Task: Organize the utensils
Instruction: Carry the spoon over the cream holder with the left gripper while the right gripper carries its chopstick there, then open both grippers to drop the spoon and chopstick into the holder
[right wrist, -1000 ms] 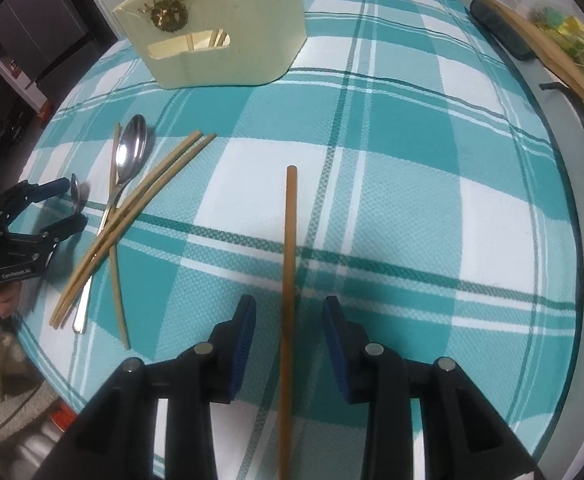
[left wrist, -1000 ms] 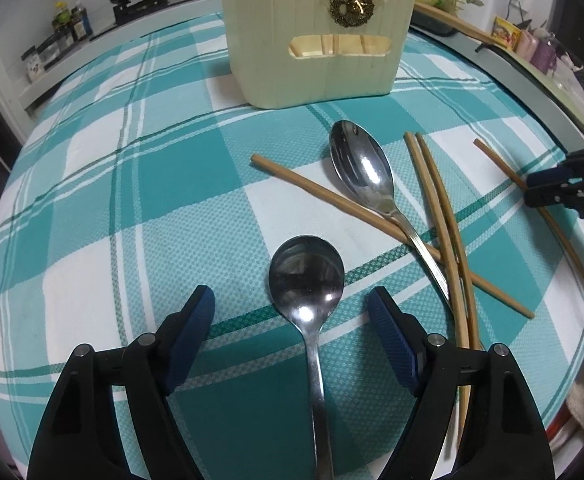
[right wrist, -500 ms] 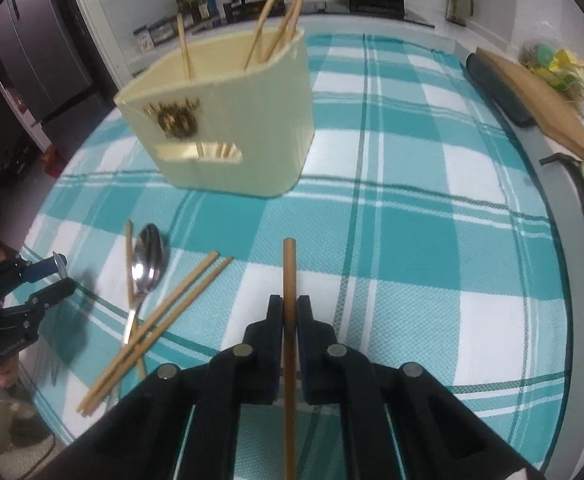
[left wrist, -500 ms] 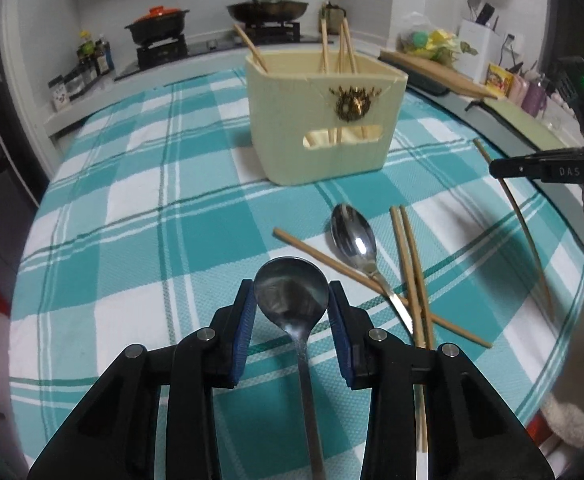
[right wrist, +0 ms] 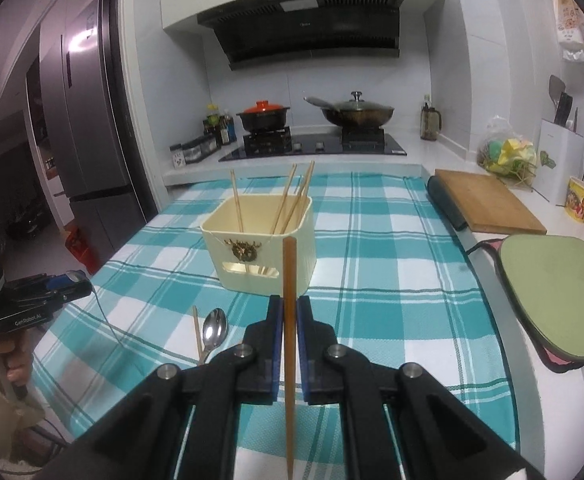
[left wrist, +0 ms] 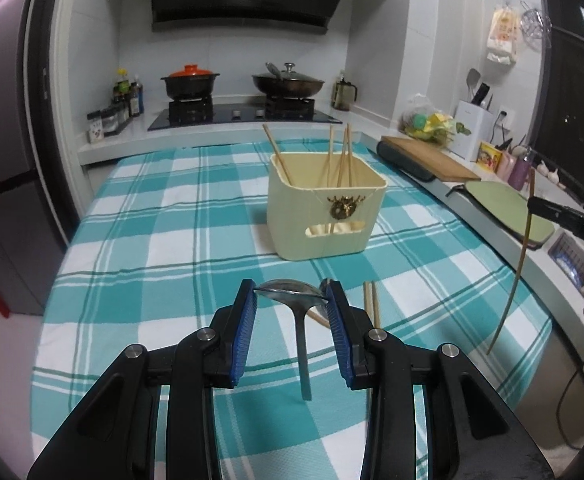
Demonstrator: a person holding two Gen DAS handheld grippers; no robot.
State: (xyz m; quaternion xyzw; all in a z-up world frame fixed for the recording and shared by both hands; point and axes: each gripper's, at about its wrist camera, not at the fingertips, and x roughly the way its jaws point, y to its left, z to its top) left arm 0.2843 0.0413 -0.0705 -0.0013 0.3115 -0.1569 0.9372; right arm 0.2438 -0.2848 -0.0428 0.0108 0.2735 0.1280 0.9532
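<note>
Teal-and-white checked cloth [left wrist: 164, 240] covers the long table that runs up to a kitchen counter, where an orange-lidded black clay pot [left wrist: 190, 82] and a lidded dark wok [left wrist: 288, 84] sit on the black hob. Near the middle of the table stands a cream plastic utensil box with a brass ornament on its front [left wrist: 323, 208], and four wooden chopsticks [left wrist: 337, 158] lean upright inside it. The left gripper [left wrist: 292, 300] is raised above the cloth, its blue-padded jaws partly closed and pressing on both edges of the bowl of a shiny steel spoon [left wrist: 297, 320], whose handle hangs down and back toward the person. The right gripper [right wrist: 288, 320] has its jaws squeezed nearly together on a single long brown wooden chopstick [right wrist: 289, 300], lifted clear of the table, its tip pointing forward in front of the cream box. On the cloth, a second steel spoon [right wrist: 215, 328] lies beside a loose wooden chopstick [right wrist: 196, 330], and two more chopstick ends [left wrist: 371, 300] show just right of the left gripper. A wooden cutting board [right wrist: 487, 204] and a pale green mat [right wrist: 551, 292] rest on the right-hand counter.
</note>
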